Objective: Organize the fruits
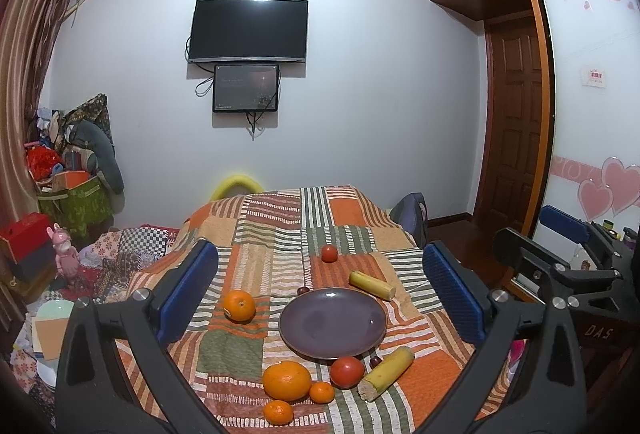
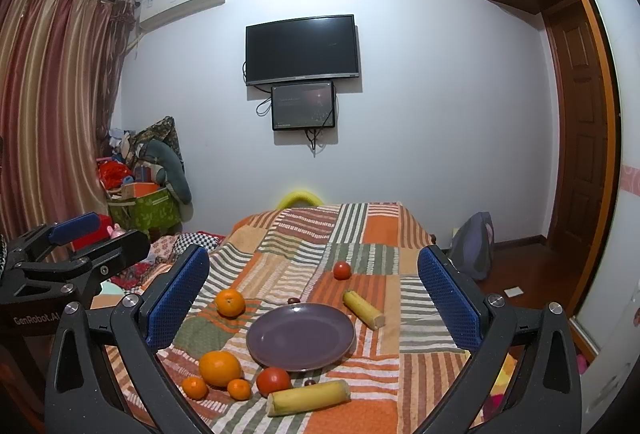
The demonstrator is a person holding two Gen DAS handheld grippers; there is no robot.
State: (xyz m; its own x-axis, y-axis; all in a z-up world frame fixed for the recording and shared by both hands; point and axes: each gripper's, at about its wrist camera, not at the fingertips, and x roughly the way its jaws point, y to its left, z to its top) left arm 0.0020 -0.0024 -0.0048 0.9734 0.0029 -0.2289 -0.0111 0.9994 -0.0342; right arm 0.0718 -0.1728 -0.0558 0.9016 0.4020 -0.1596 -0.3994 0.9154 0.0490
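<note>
An empty purple plate [image 1: 333, 323] [image 2: 301, 338] lies on a patchwork-covered table [image 1: 280, 230]. Around it sit a big orange [image 1: 287, 380] [image 2: 220, 368], two small tangerines [image 1: 322, 392] [image 1: 278, 412], a near tomato [image 1: 347, 372] [image 2: 273, 381], a near yellow cane piece [image 1: 386, 373] [image 2: 308, 397], a far cane piece [image 1: 372, 285] [image 2: 364, 309], a second orange [image 1: 239, 306] [image 2: 230, 303] and a far tomato [image 1: 329, 253] [image 2: 342, 270]. Small dark fruits [image 1: 303, 290] [image 1: 375, 361] lie by the rim. My left gripper [image 1: 320, 290] and right gripper [image 2: 314, 298] both hover open and empty above the near edge.
In the left wrist view the right gripper's body [image 1: 560, 274] shows at the right; the left gripper's body [image 2: 60, 266] shows at the left in the right wrist view. A cluttered bed [image 1: 100, 266], green box [image 1: 76, 206], backpack [image 2: 474, 246] and wardrobe [image 1: 516, 122] surround the table.
</note>
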